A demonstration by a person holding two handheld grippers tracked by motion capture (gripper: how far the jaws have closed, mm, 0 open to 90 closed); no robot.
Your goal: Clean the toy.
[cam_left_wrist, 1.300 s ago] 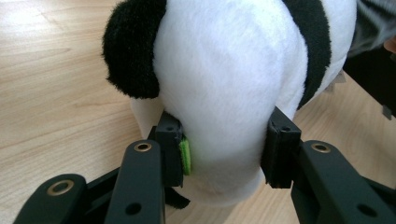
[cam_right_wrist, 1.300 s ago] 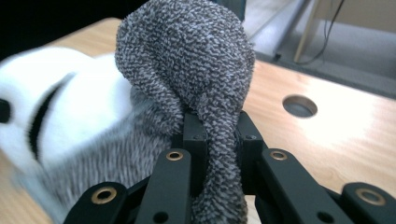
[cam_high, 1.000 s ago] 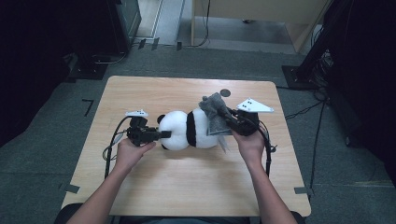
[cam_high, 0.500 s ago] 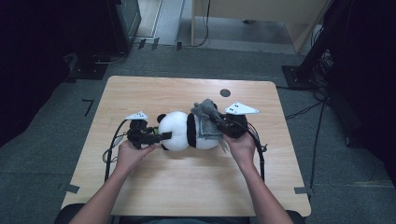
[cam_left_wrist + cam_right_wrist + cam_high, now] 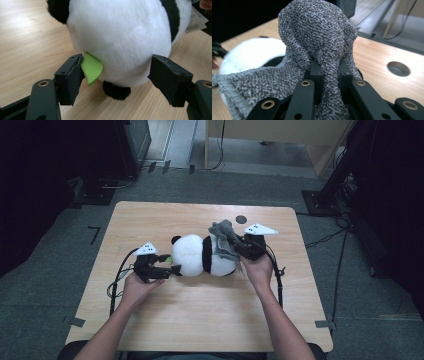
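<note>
The panda plush (image 5: 202, 255) lies mid-table. Beside its head, the left gripper (image 5: 120, 75), whose jaws have just been opening, brackets it without pressing. At its other end, the right gripper (image 5: 329, 75) pinches a grey cloth (image 5: 319, 37), probably to wipe it.

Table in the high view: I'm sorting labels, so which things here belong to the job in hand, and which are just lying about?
In the job:
- panda plush, lying on the table
- grey cloth, clamped in the right gripper over the panda
- left gripper, jaws just opened, either side of the panda's head

Lying about:
- round hole in the tabletop
- cables on the floor beyond
</note>
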